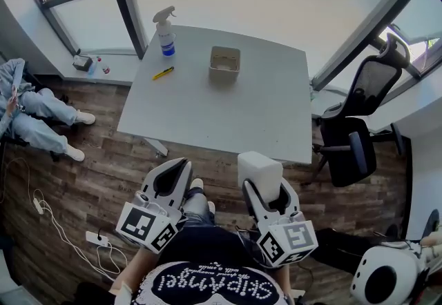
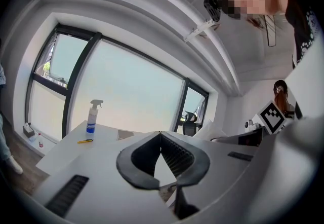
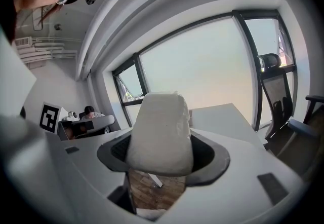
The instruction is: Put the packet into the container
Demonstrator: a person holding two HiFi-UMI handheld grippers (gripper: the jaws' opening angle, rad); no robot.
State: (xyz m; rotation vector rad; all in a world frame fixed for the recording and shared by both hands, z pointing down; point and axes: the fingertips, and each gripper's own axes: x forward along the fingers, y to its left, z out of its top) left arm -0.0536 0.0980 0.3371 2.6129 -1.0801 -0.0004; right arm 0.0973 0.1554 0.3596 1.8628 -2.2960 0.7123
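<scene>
A white, puffy packet (image 1: 259,170) (image 3: 161,134) stands between the jaws of my right gripper (image 1: 262,190) (image 3: 161,139), which is shut on it and held short of the table's near edge. The beige open container (image 1: 225,64) (image 2: 126,134) sits toward the far side of the grey table (image 1: 200,114), well ahead of both grippers. My left gripper (image 1: 179,169) (image 2: 160,136) hovers beside the right one, over the wooden floor, its jaw tips meeting with nothing between them.
A spray bottle (image 1: 164,33) and a yellow pen (image 1: 163,73) lie at the table's far left. A black office chair (image 1: 352,138) stands to the right of the table. A seated person (image 1: 34,110) is at the left, and cables with a power strip (image 1: 97,238) lie on the floor.
</scene>
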